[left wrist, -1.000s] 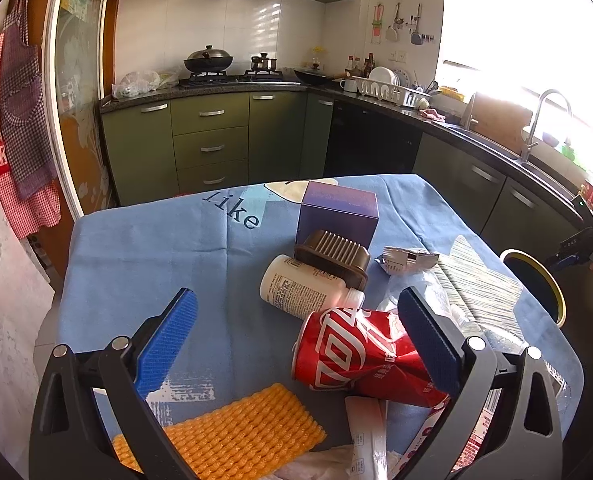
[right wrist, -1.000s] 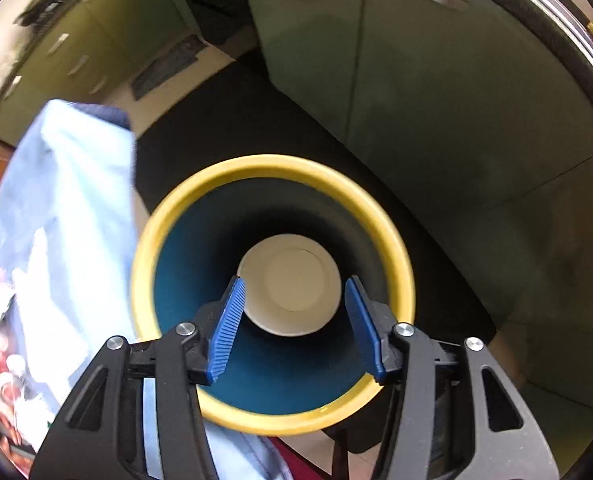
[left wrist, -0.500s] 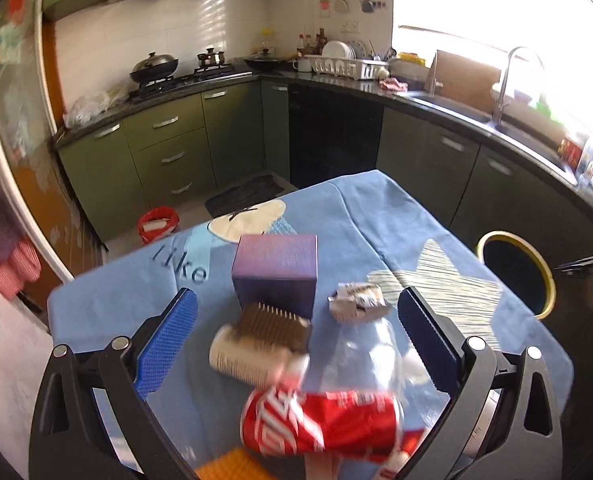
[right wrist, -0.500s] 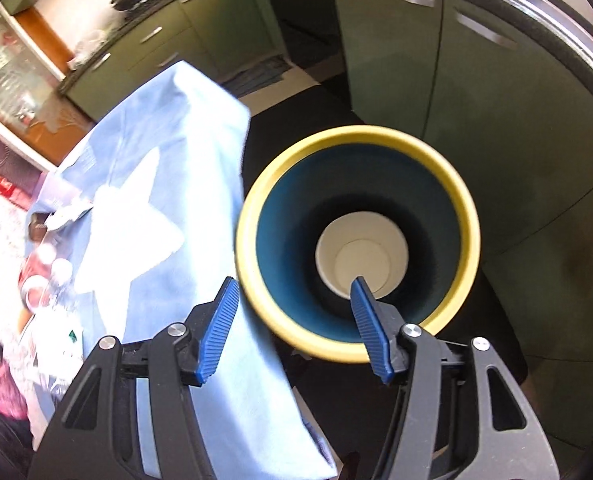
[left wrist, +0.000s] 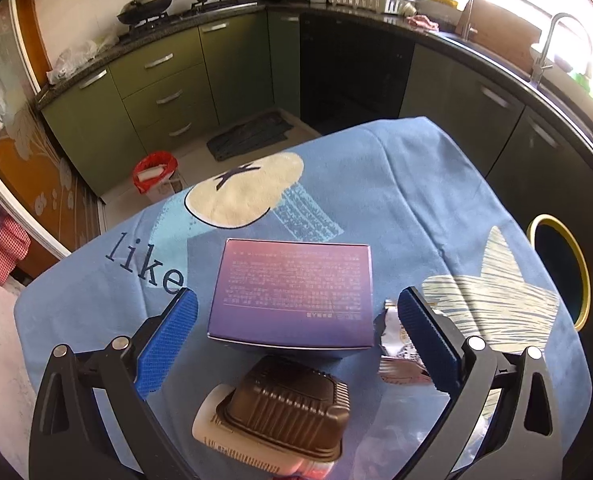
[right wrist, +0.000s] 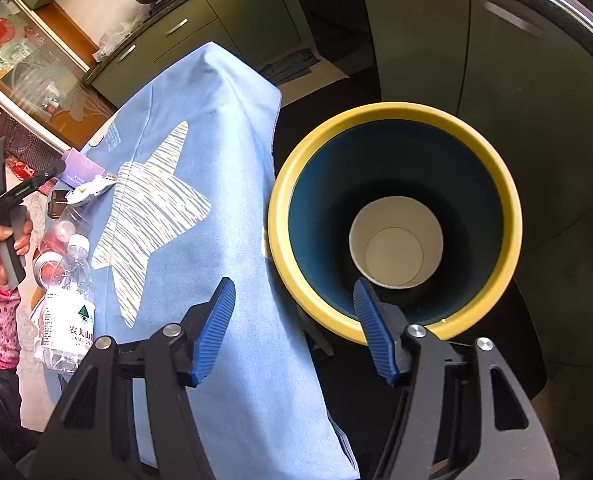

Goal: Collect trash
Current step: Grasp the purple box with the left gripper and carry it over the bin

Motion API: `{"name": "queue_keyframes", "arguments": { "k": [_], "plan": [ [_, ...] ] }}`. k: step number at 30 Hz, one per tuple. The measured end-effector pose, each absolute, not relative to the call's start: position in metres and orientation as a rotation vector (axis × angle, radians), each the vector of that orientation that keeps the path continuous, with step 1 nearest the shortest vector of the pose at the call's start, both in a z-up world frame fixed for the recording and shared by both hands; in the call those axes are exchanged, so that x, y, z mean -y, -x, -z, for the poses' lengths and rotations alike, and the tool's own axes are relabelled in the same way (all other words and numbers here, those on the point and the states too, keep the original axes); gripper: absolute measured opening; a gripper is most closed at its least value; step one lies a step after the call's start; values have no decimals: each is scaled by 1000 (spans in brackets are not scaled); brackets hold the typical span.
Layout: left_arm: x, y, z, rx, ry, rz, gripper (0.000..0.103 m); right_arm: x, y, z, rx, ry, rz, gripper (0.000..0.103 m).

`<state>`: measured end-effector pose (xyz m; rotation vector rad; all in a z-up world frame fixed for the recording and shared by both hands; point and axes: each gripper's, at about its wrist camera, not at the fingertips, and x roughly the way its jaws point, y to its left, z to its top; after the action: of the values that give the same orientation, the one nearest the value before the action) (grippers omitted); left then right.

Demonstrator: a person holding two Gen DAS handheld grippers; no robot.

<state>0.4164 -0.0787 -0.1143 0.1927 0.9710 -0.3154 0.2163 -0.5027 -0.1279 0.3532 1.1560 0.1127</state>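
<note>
My left gripper [left wrist: 294,332] is open above the table, its jaws on either side of a purple box [left wrist: 294,292]. Below the box lie a brown plastic tray [left wrist: 290,408] on a white bottle [left wrist: 212,428], and a crumpled silver wrapper [left wrist: 396,344] by the right finger. My right gripper [right wrist: 294,328] is open and empty, above the rim of a yellow-rimmed blue bin [right wrist: 392,216] with a white paper cup [right wrist: 396,242] at its bottom. The bin also shows in the left wrist view [left wrist: 558,268], beside the table.
The table has a blue cloth [left wrist: 396,184] with a star print. A clear water bottle [right wrist: 70,304] and a red can [right wrist: 46,266] lie near its left edge. Green kitchen cabinets [left wrist: 164,84] and a red-lined floor bin [left wrist: 154,170] stand beyond.
My left gripper has moved forward over the table, from above the red can to the purple box. My right gripper has drawn back from over the bin toward the table edge.
</note>
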Motion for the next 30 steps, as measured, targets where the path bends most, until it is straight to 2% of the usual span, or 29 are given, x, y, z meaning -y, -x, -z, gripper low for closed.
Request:
{"name": "queue_keyframes", "arguments": {
  "k": [2, 4, 11, 19, 24, 30],
  "plan": [
    [79, -419, 120, -987, -199, 314, 94, 501, -217, 130, -1159, -351, -120, 59],
    [79, -421, 125, -1002, -202, 310, 78, 501, -217, 133, -1158, -353, -123, 59],
    [81, -417, 118, -982, -203, 323, 76, 503, -211, 136, -1150, -373, -134, 59],
    [100, -378, 48, -846, -218, 354, 76, 518, -185, 117, -1070, -379, -112, 60],
    [160, -327, 12, -805, -254, 500, 76, 537, -153, 110, -1011, -391, -70, 60],
    [268, -279, 11, -812, -347, 708, 76, 573, -108, 108, -960, -420, 8, 61]
  ]
}}
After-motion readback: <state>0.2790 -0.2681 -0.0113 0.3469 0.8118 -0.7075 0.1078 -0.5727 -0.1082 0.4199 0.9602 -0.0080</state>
